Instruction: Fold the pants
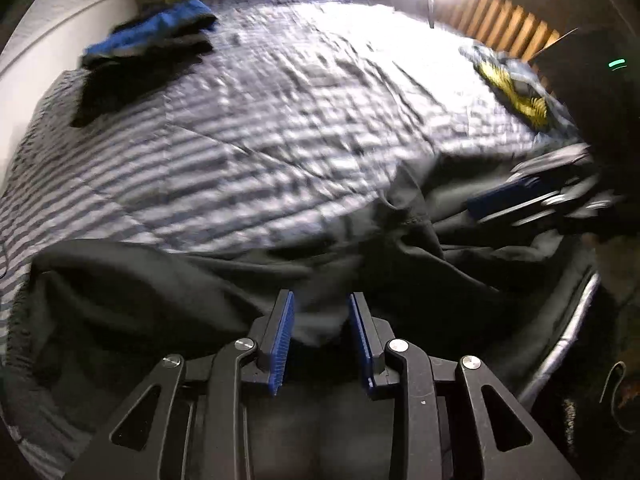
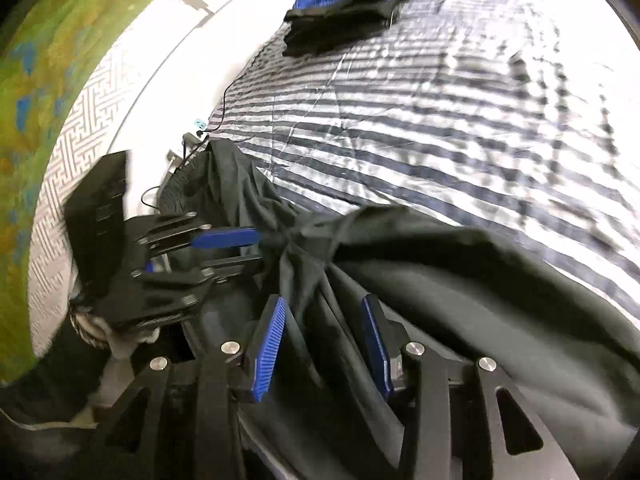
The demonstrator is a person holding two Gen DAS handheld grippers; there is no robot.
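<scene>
dark pants bunched at the near edge of a striped bed

the pants (image 1: 132, 300) are seen lying crumpled along the near edge of the bed (image 1: 260, 128), on its grey-and-white striped cover. their long axis is laid roughly across the left wrist view, from a flatter part at the left to a gathered knot of folds at the right; which end is the waist cannot be told. in the right wrist view the pants (image 2: 460, 280) are spread from the lower right toward a twisted bunch near the middle, with one strip trailing up to the bed's left edge.

the left gripper (image 1: 322, 336) is held partly open over the cloth; a hump of fabric is seen between its blue pads, but whether it is pinched cannot be told. in the right wrist view the left gripper (image 2: 240, 248) is seen from the side, its tips at the twisted bunch.

the right gripper (image 2: 324, 344) is parted, with folds of the pants lying between the pads and not pressed by them.

a folded stack (image 1: 148, 52) of blue and black clothes is seen at the far left of the bed, well apart from the pants. the frames are blurred.
</scene>
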